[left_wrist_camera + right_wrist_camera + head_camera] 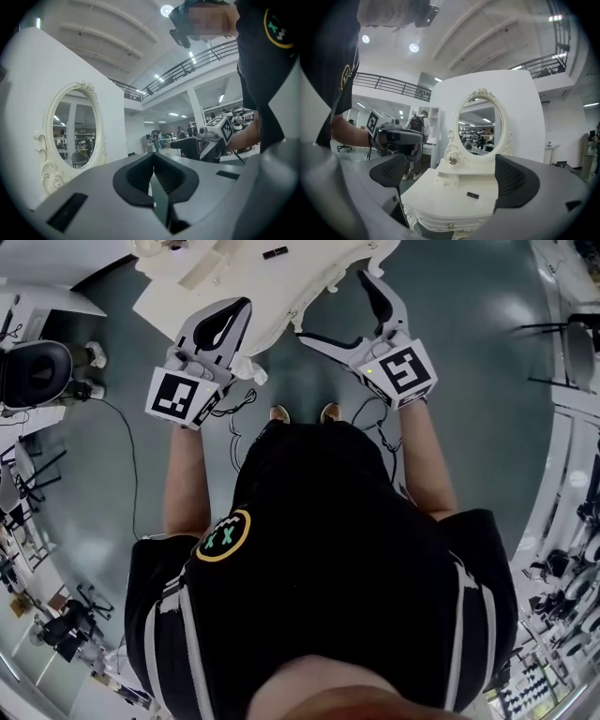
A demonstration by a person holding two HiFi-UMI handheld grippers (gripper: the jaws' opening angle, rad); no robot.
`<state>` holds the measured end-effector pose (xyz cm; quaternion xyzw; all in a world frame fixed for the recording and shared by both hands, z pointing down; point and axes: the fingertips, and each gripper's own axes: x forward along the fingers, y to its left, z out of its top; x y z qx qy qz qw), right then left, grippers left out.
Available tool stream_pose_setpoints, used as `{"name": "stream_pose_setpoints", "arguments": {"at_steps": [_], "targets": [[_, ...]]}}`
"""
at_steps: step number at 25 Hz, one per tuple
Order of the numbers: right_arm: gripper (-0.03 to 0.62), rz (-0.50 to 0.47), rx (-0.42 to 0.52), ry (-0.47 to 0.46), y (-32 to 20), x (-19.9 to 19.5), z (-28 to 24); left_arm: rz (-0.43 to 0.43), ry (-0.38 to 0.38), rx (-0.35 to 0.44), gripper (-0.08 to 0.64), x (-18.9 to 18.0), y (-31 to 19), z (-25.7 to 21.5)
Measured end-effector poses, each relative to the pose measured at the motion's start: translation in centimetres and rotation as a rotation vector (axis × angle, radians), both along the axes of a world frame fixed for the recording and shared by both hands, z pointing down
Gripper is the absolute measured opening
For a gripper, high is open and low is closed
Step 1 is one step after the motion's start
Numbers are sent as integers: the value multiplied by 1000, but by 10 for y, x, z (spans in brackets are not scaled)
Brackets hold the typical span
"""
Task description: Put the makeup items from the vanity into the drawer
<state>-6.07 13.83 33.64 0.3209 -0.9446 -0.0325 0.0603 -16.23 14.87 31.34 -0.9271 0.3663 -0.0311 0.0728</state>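
Observation:
The white vanity (244, 287) stands in front of me, with a small black makeup item (276, 252) lying on its top. In the right gripper view that black item (472, 195) lies near the front edge of the vanity top (440, 197), below the oval mirror (480, 124). A front drawer with a small knob (451, 226) looks closed. My right gripper (452, 177) is open wide and empty, a short way from the vanity (352, 315). My left gripper (153, 173) is shut with nothing in it and hovers at the vanity's left front corner (234, 317).
A small raised shelf box (449, 176) sits on the vanity top under the mirror. A white backboard (534, 112) stands behind the vanity. Cables (127, 456) and equipment (33, 371) lie on the floor to the left, and racks (572, 549) line the right side.

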Motion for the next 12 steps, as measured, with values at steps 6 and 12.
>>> {"name": "stream_pose_setpoints", "arguments": {"at_steps": [6, 12], "targets": [[600, -46, -3, -9, -3, 28, -1, -49, -10, -12, 21, 26, 0, 1], [600, -66, -2, -17, -13, 42, 2, -57, -23, -27, 21, 42, -6, 5]]}}
